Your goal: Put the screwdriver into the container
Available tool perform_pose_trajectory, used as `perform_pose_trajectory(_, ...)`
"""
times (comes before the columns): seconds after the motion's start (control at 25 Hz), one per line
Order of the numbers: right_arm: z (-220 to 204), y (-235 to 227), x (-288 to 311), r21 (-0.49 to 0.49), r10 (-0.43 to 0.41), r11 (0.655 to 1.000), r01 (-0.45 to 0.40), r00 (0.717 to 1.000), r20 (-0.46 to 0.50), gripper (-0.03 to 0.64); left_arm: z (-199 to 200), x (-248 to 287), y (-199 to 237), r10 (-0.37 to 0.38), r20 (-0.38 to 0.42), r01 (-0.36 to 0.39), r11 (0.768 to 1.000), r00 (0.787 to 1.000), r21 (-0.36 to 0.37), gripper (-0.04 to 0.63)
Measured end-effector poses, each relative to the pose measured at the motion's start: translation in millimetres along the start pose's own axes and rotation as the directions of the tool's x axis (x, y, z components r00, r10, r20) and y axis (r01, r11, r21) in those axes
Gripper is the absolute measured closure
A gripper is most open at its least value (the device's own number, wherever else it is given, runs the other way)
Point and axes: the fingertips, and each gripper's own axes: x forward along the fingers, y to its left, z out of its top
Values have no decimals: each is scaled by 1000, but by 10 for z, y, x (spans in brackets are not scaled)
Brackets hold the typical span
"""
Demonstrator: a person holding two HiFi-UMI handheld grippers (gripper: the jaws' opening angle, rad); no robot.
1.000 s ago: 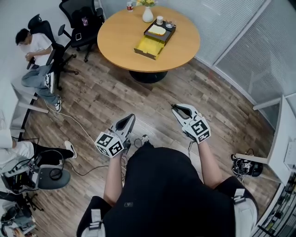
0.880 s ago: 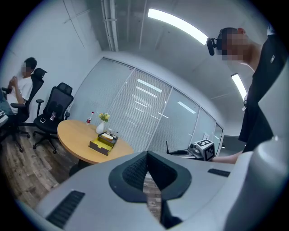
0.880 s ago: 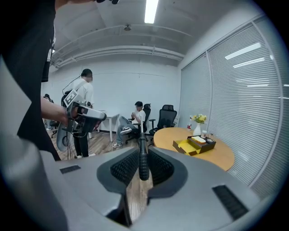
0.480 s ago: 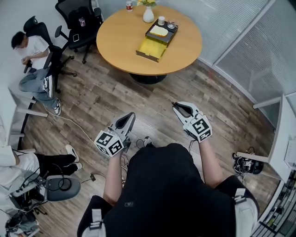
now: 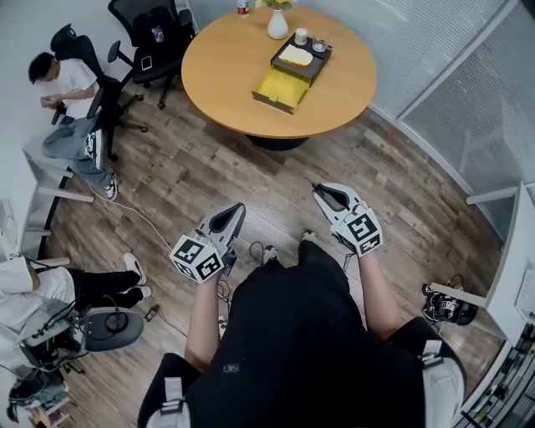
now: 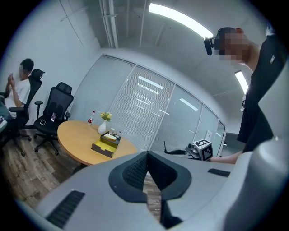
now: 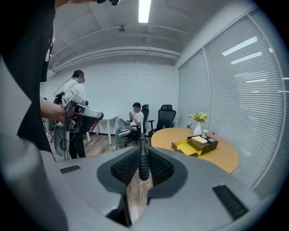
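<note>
My right gripper (image 7: 142, 155) is shut on the screwdriver (image 7: 143, 161). Its dark handle is clamped upright between the pads, and the thin shaft points out ahead. In the head view the right gripper (image 5: 322, 194) hangs over the wood floor, well short of the round table (image 5: 226, 67). The container, an open yellow box (image 5: 282, 88), lies on that table; it also shows as the yellow box (image 7: 188, 147) ahead and right of the jaws. My left gripper (image 5: 236, 212) is level with the right one, to its left. Its jaws are shut with nothing between them (image 6: 146, 155).
A dark tray (image 5: 303, 57) with cups sits behind the yellow box, and a white vase (image 5: 277, 25) at the table's far edge. Black office chairs (image 5: 155, 38) and a seated person (image 5: 71, 92) are at far left. Cables (image 5: 150, 224) cross the floor. Glass partitions (image 5: 468, 100) run along the right.
The head view has shifted a little, so the table sits slightly further right in frame. Both grippers keep the same pose, and the screwdriver stays gripped.
</note>
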Motion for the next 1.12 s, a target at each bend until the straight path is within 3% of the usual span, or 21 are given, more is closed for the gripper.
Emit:
perform_pose_trajectory(0.52, -82, -1074, -79, -31, 80, 996, -79, 996, 33, 560, 264, 693, -253, 141, 37, -143, 989, 989, 42, 591)
perform_pose_trajectory(0.8, -143, -1572, -153, -43, 118, 992, -116, 992, 35, 561, 233, 1186, -393, 168, 50, -170, 985, 985, 39, 591)
perform_pose_trajectory(1.12, -214, -1805, -153, -52, 157, 986, -156, 987, 24, 561, 254, 1497, -438, 190, 64, -192, 981, 980, 30, 591)
